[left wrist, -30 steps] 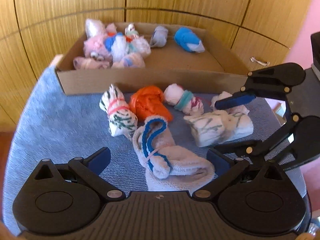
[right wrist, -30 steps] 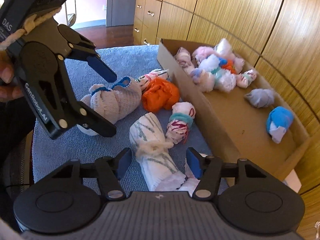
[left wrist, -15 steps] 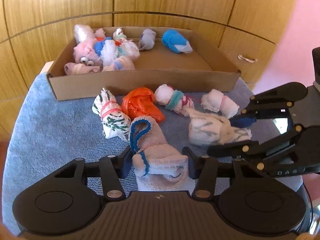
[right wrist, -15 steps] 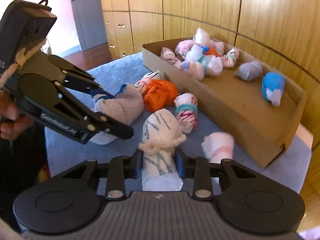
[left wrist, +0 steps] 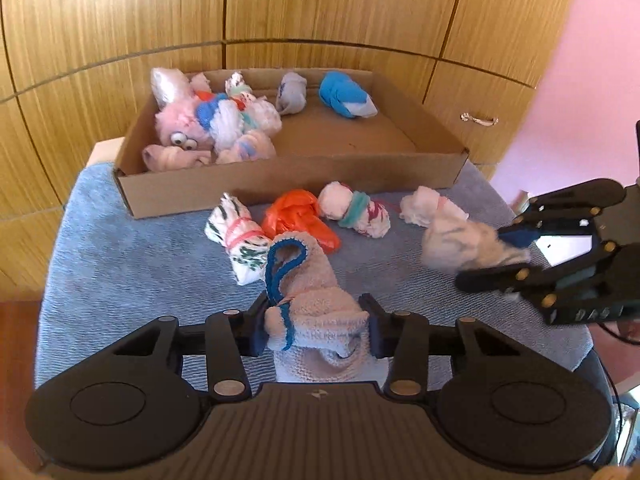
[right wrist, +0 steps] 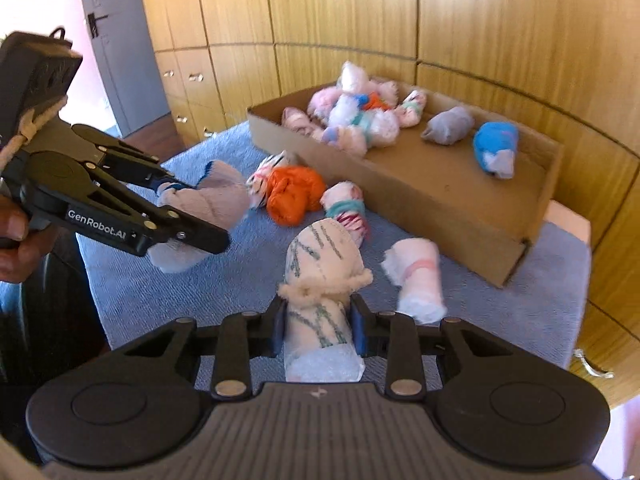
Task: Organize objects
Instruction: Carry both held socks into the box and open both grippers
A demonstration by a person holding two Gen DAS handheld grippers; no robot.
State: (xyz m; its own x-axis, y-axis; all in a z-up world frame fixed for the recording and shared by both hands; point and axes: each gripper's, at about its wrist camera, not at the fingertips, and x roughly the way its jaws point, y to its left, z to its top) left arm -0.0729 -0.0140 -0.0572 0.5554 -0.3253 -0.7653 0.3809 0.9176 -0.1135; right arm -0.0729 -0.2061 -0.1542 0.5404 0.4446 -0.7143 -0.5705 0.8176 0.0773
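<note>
My left gripper [left wrist: 314, 330] is shut on a pale sock roll with a blue cuff [left wrist: 308, 292] and holds it above the blue towel [left wrist: 132, 264]. My right gripper [right wrist: 319, 330] is shut on a white sock roll with green marks [right wrist: 322, 264], also lifted. The left gripper also shows in the right wrist view [right wrist: 188, 216], and the right gripper shows in the left wrist view [left wrist: 516, 256]. A cardboard box [left wrist: 280, 180] behind holds several sock rolls, a grey one [left wrist: 291, 92] and a blue one [left wrist: 346, 96].
On the towel lie a green-patterned white roll [left wrist: 240, 238], an orange roll [left wrist: 298, 218], a white roll with a teal band [left wrist: 356, 210] and a white-pink roll [right wrist: 418, 276]. Wooden cabinet doors [left wrist: 280, 4] stand behind the box. A grey door [right wrist: 120, 40] is far left.
Both grippers closed on their sock rolls and lifted them off the towel. Both views have pulled back and up from the table.
</note>
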